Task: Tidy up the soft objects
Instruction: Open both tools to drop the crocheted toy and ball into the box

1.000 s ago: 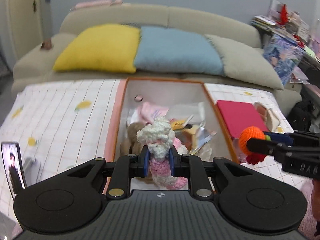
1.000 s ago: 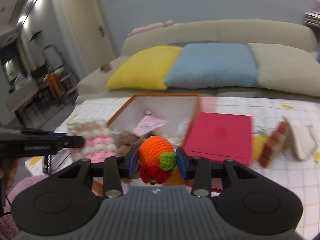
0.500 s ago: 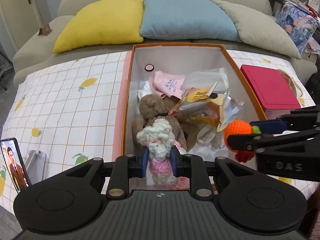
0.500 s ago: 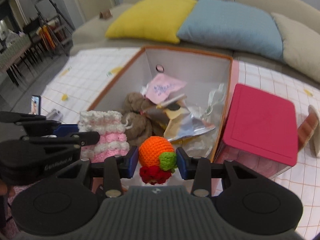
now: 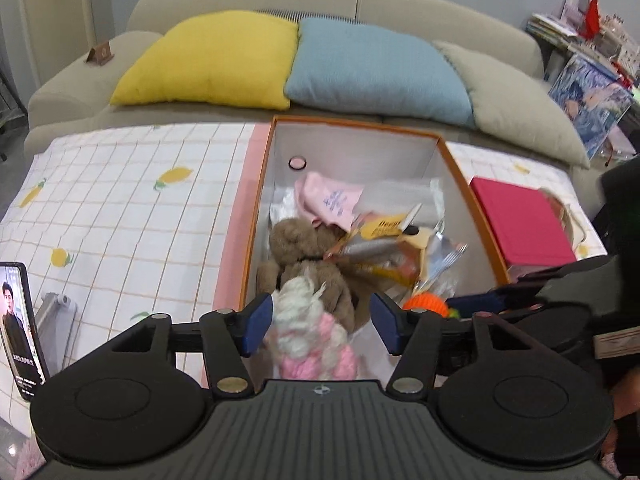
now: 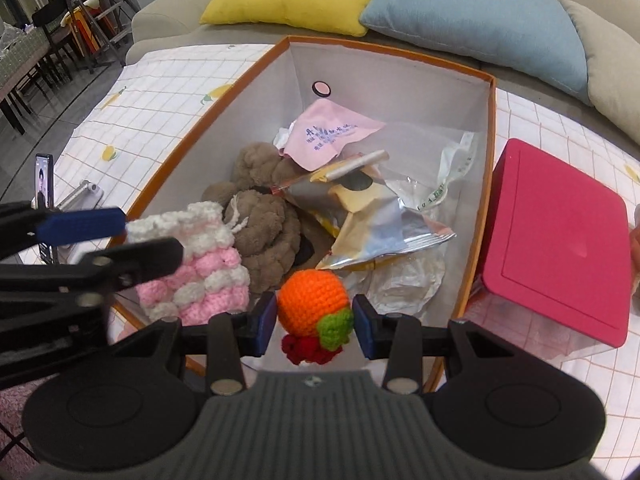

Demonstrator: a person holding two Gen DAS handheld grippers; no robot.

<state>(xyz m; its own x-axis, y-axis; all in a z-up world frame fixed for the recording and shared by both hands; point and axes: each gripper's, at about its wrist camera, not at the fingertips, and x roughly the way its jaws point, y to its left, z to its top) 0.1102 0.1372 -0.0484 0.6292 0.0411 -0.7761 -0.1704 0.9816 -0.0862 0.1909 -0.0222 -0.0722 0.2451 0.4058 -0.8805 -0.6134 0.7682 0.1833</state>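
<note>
An orange-rimmed white box [image 5: 352, 122] [image 6: 490, 160] stands on the checked cloth. My left gripper [image 5: 322, 322] hangs over its near end and its jaws are opening. The pink-and-white crochet pouch [image 5: 308, 332] [image 6: 192, 264] sits blurred between the pads, loose from them. My right gripper [image 6: 316, 320] is shut on an orange crochet fruit [image 6: 312, 300] with a green leaf and a red tuft, just above the box's near right part. In the left wrist view that fruit [image 5: 426, 304] shows at the right gripper's tips.
Inside the box lie a brown plush bear [image 6: 260, 216], a pink cloth [image 6: 332, 132] and crinkly snack packets [image 6: 372, 216]. A red box [image 6: 556, 240] stands to its right. A phone [image 5: 18, 328] is propped at the left. A sofa with cushions [image 5: 372, 64] lies behind.
The left jaws have spread apart and the pouch has come free and sunk. The right gripper has moved with the orange fruit down to the box's near end.
</note>
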